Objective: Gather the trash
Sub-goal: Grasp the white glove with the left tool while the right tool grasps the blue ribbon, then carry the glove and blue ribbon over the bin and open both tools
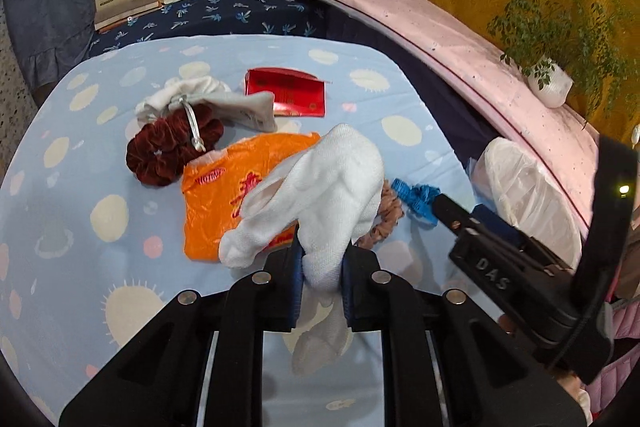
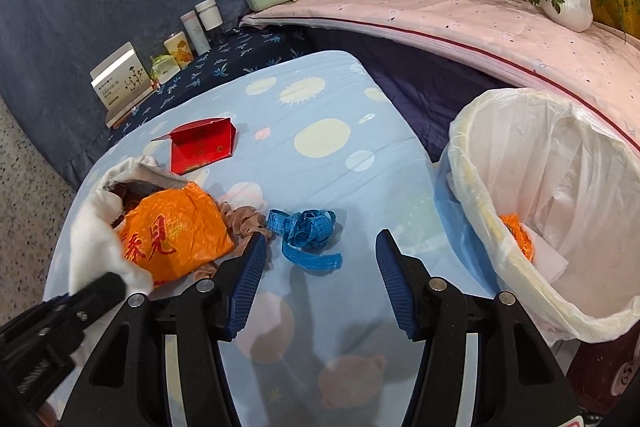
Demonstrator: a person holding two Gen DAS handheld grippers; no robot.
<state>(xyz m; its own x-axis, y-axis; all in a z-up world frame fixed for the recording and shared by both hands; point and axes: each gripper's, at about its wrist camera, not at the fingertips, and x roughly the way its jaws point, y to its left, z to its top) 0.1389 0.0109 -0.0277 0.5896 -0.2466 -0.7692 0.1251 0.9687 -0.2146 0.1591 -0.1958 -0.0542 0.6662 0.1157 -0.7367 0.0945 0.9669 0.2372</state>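
Fingers of the left tool (image 1: 320, 269) are clamped on a white knitted sock (image 1: 328, 187), which hangs over a crumpled orange plastic bag (image 1: 212, 199) on the blue spotted table (image 1: 60, 195). The right tool (image 2: 320, 283) stands apart, holding nothing — just before it lies a tangled blue measuring tape (image 2: 308, 231), with the white-lined trash bin (image 2: 560, 195) beside the table.

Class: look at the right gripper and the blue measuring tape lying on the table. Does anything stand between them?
Nothing visible does. The right gripper is open, and the blue measuring tape lies just beyond its fingertips on bare tablecloth. The orange bag sits off to the left, clear of that path.
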